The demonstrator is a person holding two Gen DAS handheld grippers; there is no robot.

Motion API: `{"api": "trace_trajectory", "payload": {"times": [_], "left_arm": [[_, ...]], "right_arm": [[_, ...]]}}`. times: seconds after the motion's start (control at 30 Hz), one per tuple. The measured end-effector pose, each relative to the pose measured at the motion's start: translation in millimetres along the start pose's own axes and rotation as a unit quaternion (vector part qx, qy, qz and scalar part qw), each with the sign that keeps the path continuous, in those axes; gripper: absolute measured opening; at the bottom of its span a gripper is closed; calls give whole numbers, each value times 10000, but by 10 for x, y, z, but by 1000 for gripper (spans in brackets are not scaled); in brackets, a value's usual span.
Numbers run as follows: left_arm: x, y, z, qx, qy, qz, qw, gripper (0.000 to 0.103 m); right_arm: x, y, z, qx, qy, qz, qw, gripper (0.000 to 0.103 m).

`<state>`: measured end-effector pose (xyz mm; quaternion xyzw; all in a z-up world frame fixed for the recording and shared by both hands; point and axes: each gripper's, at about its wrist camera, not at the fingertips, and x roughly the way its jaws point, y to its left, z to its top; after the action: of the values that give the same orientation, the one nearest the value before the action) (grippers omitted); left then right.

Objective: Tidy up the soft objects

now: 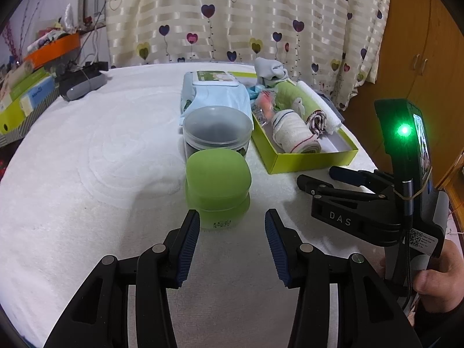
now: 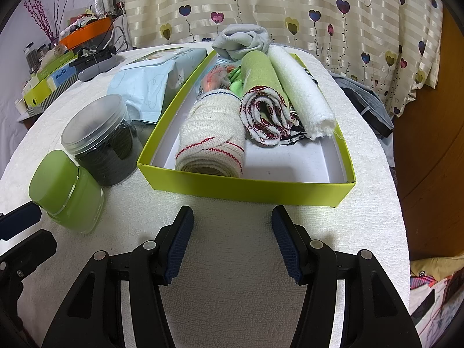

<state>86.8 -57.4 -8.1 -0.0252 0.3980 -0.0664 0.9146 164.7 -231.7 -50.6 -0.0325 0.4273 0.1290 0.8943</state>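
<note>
- Box (image 2: 246, 187): lime-green tray with a white floor, on the white towel-covered surface, straight ahead of the right gripper (image 2: 232, 232) and right of the two jars.
- Contents: cream roll (image 2: 211, 148) with red stripes at the near left; red-edged roll (image 2: 266, 116); green roll (image 2: 261, 72); white roll (image 2: 301, 90); grey cloth (image 2: 243, 40) heaped at the far end. Long axes of the rolls run away from the gripper, along the box.
- Near right floor of the box: bare.
- Right gripper: jaws spread, nothing between them; just short of the box's near wall, the nearer tool to it.
- Left gripper (image 1: 232, 232): jaws spread, empty, facing the green jar (image 1: 217, 185); dark jar (image 1: 217, 130) behind it, wipes pack (image 1: 214, 92) beyond.
- Judgement: sorting looks nearly done; any further placing falls to the right hand.
</note>
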Motion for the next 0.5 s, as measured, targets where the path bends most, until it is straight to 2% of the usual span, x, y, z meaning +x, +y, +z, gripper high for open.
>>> {"api": "trace_trajectory", "payload": {"times": [0.27, 0.5], "left_arm": [[11, -18, 26, 34, 68, 7, 10000, 45], [16, 3, 17, -32, 27, -258, 9997, 45]], "right_arm": [[1, 4, 0, 0, 0, 0, 10000, 57], [0, 2, 1, 0, 0, 0, 10000, 57]]}}
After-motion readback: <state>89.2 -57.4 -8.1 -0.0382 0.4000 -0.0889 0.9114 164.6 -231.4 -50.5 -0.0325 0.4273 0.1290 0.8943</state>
